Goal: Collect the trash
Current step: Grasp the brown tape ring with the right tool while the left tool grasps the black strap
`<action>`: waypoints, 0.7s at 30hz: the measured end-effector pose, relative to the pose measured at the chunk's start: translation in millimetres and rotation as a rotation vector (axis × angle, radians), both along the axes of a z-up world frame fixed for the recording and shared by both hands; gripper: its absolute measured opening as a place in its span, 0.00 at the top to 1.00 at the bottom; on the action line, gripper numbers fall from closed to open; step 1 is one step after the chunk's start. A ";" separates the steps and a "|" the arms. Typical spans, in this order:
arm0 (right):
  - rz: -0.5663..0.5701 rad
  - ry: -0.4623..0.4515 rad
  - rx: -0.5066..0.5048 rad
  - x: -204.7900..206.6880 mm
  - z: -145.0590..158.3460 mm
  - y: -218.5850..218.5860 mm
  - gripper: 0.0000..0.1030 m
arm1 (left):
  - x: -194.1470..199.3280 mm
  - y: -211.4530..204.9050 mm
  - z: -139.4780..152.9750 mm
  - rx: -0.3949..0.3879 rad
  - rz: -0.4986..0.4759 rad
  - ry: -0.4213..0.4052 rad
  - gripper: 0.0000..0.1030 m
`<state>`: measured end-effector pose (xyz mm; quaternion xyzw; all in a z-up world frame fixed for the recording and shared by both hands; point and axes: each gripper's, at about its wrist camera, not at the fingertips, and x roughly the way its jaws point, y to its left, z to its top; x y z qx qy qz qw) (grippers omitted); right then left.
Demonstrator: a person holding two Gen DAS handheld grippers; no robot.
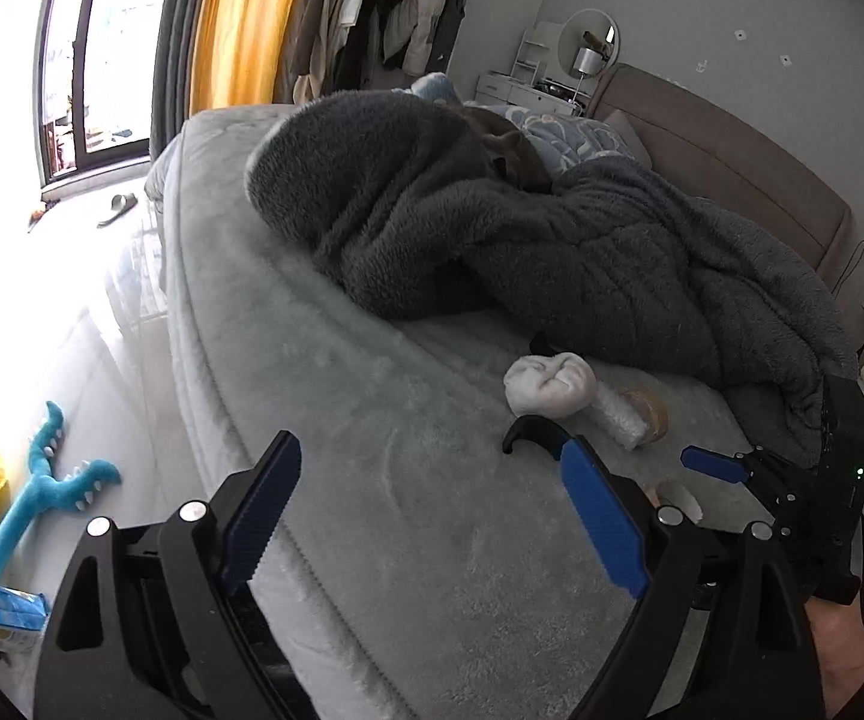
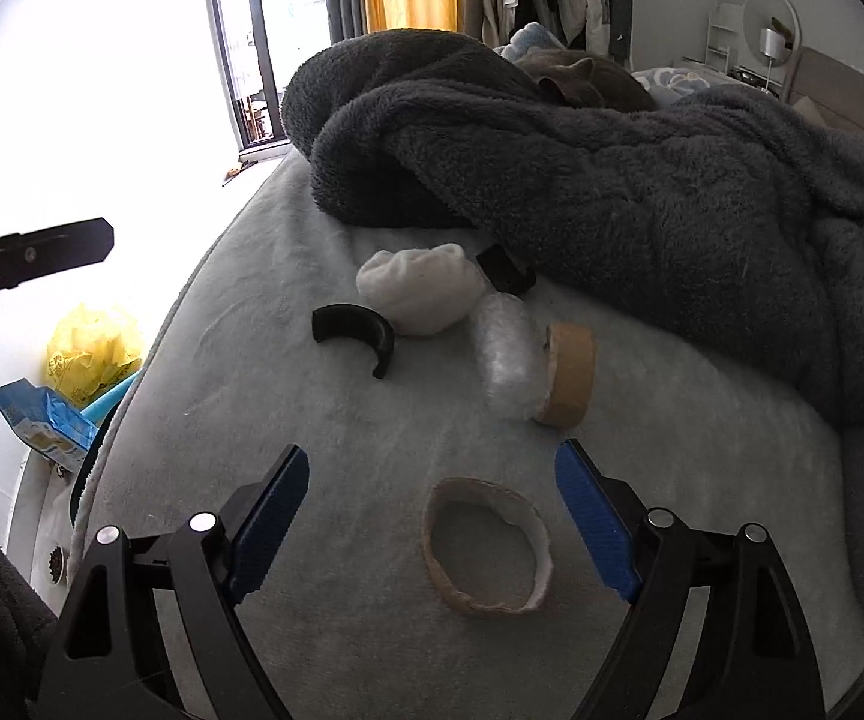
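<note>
Hovering over the near edge of the bed (image 2: pixel 324 540), I have my right gripper (image 2: pixel 432 516) with its jaws wide apart and empty, straddling a flattened cardboard ring (image 2: pixel 486 546) that lies on the pale cover between them, not yet touched. My left gripper (image 1: pixel 432 516) is just as wide apart and holds nothing, hanging above the bed's left edge.

The rest of the trash sits further in, toward the heap of dark blanket (image 2: pixel 642 198): a white crumpled wad (image 2: pixel 420 291), a roll of clear wrap (image 2: pixel 507 354) touching a brown tape core (image 2: pixel 570 375), a black curved piece (image 2: pixel 357 333) just beside the wad, and another small black piece (image 2: pixel 504 269) at the blanket's hem.

The ring looks light and thin-walled, so I judge it will buckle under a squeeze; I would pinch across one wall of it rather than across the hollow. The wad should be soft and take a grip anywhere. The wrap looks slick, best taken around its middle. The tape core seems stiff, good to clamp across its rim.
</note>
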<state>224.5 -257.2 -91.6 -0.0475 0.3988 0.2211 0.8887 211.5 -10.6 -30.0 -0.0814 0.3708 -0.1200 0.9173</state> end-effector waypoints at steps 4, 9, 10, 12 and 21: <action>-0.007 0.012 0.007 2.0 -8.5 -11.3 0.17 | 5.5 -19.7 -5.5 0.036 -0.034 -0.016 0.12; -0.007 0.066 0.064 5.0 -20.7 -25.5 0.31 | 10.8 -47.6 -16.2 0.070 -0.096 -0.025 0.12; -0.005 0.076 0.068 5.7 -22.9 -27.7 0.32 | 12.2 -51.5 -18.8 0.075 -0.103 -0.020 0.13; -0.001 0.082 0.075 4.6 -24.2 -30.7 0.39 | 15.2 -58.2 -23.4 0.086 -0.113 -0.015 0.13; 0.032 0.086 0.086 1.0 -26.9 -37.1 0.57 | 32.7 -78.0 -42.2 0.102 -0.132 -0.001 0.18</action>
